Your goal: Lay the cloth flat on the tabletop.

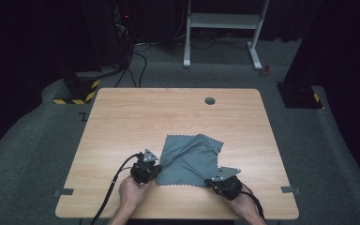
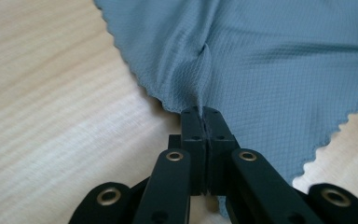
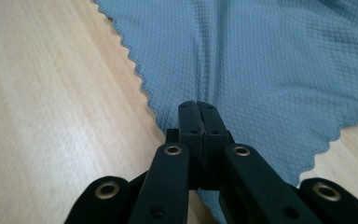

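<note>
A grey-blue cloth [image 1: 190,159] lies on the near half of a light wooden table [image 1: 136,117], slightly right of centre. Its weave shows a fine grid texture and its edges are cut in small zigzag scallops. One far corner is folded over, and creases run from the near-left corner. The left gripper [image 1: 153,169] is clamped on the cloth's near-left corner, fabric bunched into a ridge between the closed jaws. The right gripper [image 1: 212,180] is clamped on the near-right corner, where the cloth lies flatter.
</note>
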Action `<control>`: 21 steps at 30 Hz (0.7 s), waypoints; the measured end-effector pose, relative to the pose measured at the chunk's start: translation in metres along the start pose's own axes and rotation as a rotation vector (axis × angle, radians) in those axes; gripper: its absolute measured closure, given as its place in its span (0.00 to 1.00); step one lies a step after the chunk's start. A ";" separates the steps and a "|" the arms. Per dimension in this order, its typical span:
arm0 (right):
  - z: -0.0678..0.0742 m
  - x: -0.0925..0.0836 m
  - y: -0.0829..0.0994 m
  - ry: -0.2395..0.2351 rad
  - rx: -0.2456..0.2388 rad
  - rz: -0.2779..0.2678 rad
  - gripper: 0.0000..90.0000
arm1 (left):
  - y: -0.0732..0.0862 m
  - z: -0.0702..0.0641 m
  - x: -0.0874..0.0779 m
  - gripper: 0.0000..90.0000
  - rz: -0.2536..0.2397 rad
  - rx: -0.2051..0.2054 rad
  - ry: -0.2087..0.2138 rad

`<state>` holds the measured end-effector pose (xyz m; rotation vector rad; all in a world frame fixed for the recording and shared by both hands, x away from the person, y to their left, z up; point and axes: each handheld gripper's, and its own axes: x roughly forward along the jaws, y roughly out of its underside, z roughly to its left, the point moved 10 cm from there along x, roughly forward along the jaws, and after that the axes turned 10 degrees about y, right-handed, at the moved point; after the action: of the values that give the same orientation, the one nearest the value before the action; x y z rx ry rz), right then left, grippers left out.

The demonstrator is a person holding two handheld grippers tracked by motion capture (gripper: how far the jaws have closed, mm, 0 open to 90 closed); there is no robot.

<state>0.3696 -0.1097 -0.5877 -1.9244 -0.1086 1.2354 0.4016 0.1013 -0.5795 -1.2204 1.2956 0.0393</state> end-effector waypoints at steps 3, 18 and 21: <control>0.000 -0.004 0.003 -0.015 0.016 0.005 0.99 | 0.003 -0.001 0.001 0.92 0.018 -0.013 0.011; -0.063 0.020 -0.019 0.123 0.235 -0.022 0.90 | -0.041 0.044 0.021 0.67 -0.036 -0.045 -0.074; -0.061 0.026 -0.021 0.129 0.216 -0.009 0.89 | -0.052 0.054 0.028 0.65 -0.039 -0.044 -0.088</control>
<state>0.4384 -0.1194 -0.5815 -1.8068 0.0800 1.0675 0.4812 0.0996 -0.5774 -1.2672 1.1989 0.0925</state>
